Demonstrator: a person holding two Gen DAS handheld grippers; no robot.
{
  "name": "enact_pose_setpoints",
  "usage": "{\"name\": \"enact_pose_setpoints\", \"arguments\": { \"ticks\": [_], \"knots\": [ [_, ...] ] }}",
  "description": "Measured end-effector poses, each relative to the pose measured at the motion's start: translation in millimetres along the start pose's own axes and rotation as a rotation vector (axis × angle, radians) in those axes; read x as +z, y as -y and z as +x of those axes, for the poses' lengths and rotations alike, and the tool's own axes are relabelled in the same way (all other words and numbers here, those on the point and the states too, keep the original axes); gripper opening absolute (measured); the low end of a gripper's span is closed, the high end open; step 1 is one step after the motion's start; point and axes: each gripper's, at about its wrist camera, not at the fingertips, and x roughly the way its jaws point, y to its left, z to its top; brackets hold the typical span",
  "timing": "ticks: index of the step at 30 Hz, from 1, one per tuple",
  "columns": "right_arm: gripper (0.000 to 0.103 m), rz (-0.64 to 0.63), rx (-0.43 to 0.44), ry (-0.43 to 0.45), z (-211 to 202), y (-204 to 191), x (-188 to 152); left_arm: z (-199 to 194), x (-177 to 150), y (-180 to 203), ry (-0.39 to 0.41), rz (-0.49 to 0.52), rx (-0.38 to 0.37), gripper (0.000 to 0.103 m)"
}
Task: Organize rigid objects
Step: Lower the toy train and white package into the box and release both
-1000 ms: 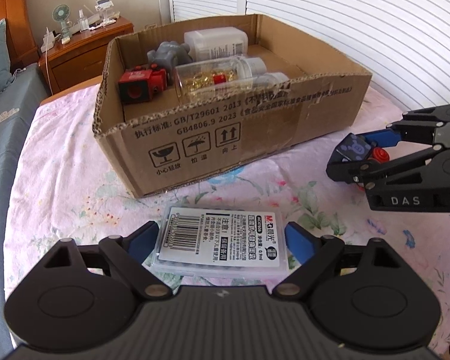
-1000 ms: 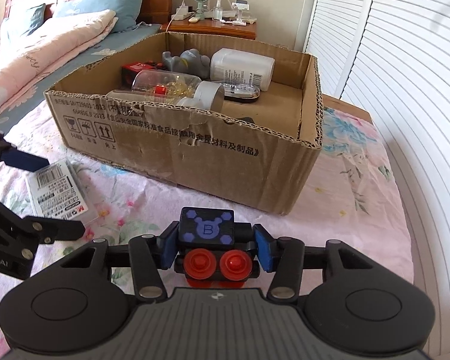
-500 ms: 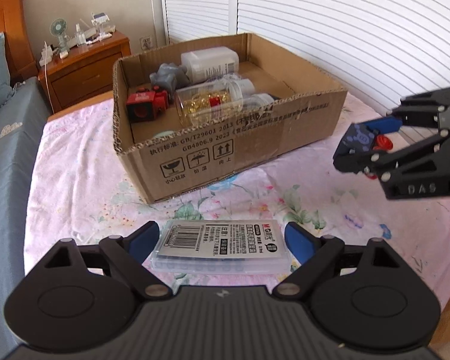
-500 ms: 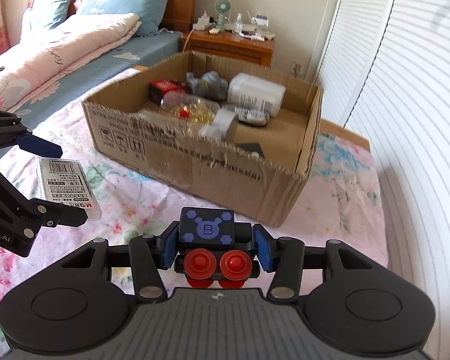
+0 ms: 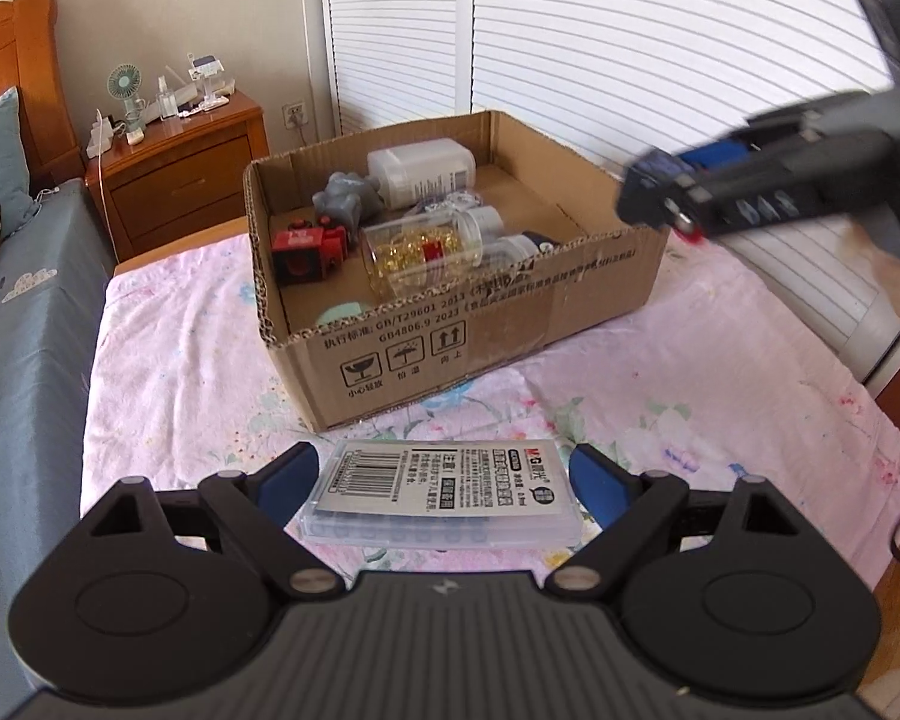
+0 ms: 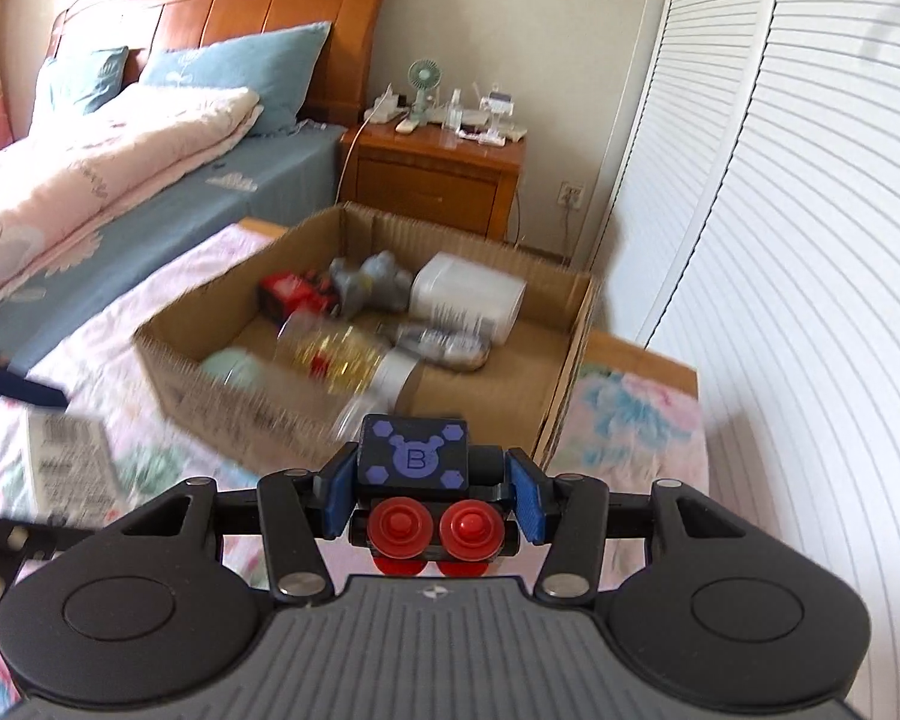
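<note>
Both grippers are loaded and sit above the floral sheet, short of the cardboard box (image 5: 450,324).

L gripper (image 5: 444,480): jaws spread wide, pinching a flat clear plastic case (image 5: 444,495) w/ barcode label by its two short ends. The case lies across the jaws, label up.

R gripper (image 6: 429,495): jaws pressed in on a black toy block (image 6: 414,459), purple "B" face up, two red round knobs facing the cam. In the left wrist view the same gripper (image 5: 666,204) is blurred, near the box's right corner.

Box contents: white bottle (image 5: 420,171), grey figure (image 5: 348,201), red-black toy (image 5: 306,249), clear jar w/ gold bits (image 5: 426,255), small teal item (image 5: 342,315). Free floor is on the right side.

Risks, our judgement:
- Case is held only at its ends, and smooth plastic could pivot or slip out if the L hand tilts it hard over the rim.
- Case is wide, so it could catch the corrugated front wall on entry, or land on the jar and sit unstable.
- Both hands head for one box, so the grippers may collide over the opening. Go one at a time.
- Block dropped from height could knock the jar or bounce out.
- Box is light and could shift on the soft bedding if bumped.
</note>
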Motion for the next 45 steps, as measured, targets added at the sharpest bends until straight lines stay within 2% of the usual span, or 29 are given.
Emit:
{"name": "enact_pose_setpoints", "arguments": {
  "ticks": [5,15,16,17,18,19,25,36,45],
  "knots": [
    [0.056,0.049,0.025,-0.033,30.6,16.9,26.5,-6.6,4.2,-2.1,0.016,0.000,0.005,0.090],
    [0.057,0.085,-0.022,-0.102,95.8,33.9,53.7,-10.7,10.6,-11.8,0.030,-0.007,0.028,0.090],
    [0.059,0.095,-0.023,-0.102,98.8,35.9,54.7,-10.9,10.9,-12.1,0.030,-0.008,0.028,0.090],
    [0.069,0.104,-0.026,-0.099,100.1,37.8,55.3,-10.6,11.4,-12.4,0.030,-0.007,0.028,0.090],
    [0.076,0.111,-0.032,-0.097,99.8,38.6,55.3,-10.3,11.9,-12.5,0.029,-0.007,0.029,0.090],
    [0.087,0.114,-0.037,-0.091,98.8,38.8,54.6,-10.4,12.2,-12.5,0.029,-0.005,0.029,0.090],
    [0.103,0.136,-0.033,-0.084,76.5,36.6,45.9,-11.4,19.5,-9.6,0.035,0.011,0.023,0.090],
    [0.103,0.075,-0.030,-0.105,34.6,13.3,15.6,-5.8,71.2,-3.4,0.092,0.072,0.043,0.090],
    [0.103,0.102,-0.030,-0.110,19.8,6.4,-1.5,39.6,136.1,-1.6,0.117,0.067,0.048,0.090]
  ]
}}
